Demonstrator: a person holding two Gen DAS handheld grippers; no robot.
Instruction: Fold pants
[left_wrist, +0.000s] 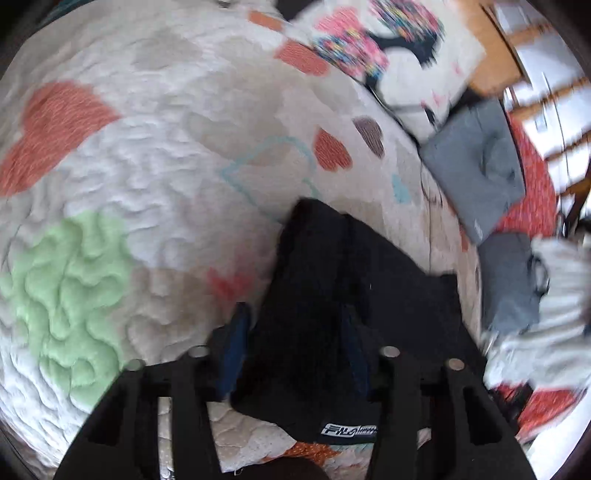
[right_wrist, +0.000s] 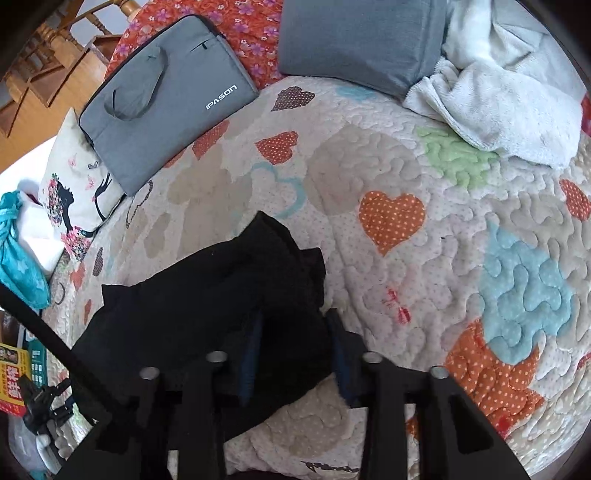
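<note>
The left gripper (left_wrist: 295, 332) has its blue-padded fingers (left_wrist: 236, 347) spread around a bunch of the black fabric pants (left_wrist: 354, 280); whether they pinch the cloth, I cannot tell. The pants run from the fingers toward 1 o'clock over the white quilted bedspread with coloured heart patches (left_wrist: 147, 155). At 2 o'clock lies a grey zippered laptop bag (left_wrist: 476, 177).

The right gripper (right_wrist: 295, 339) likewise straddles the black pants (right_wrist: 207, 306), grip uncertain, with the cloth heaped from its fingers toward 10 o'clock on the bedspread (right_wrist: 369, 258). The grey laptop bag (right_wrist: 166, 96) sits at 11 o'clock, a crumpled white fleecy blanket (right_wrist: 506, 99) at 1 o'clock.
</note>
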